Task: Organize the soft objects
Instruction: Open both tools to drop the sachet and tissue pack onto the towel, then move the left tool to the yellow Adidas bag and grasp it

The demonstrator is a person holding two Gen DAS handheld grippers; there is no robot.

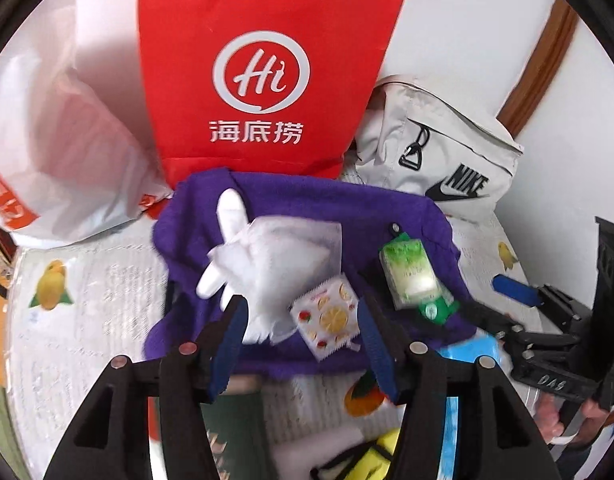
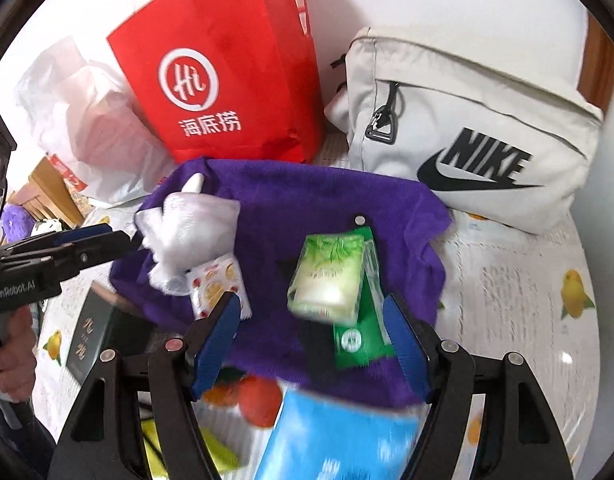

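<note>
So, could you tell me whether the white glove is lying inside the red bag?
No, the white glove lies on the purple towel, in front of the red bag.

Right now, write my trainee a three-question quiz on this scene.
1. True or false: the white glove lies on the purple towel.
2. What stands behind the towel beside the red bag? A) a Nike bag B) a basket C) a kettle
3. Fill in: the left hand-held gripper and the right hand-held gripper are both ____.

Key: 1 true; 2 A; 3 open.
</note>
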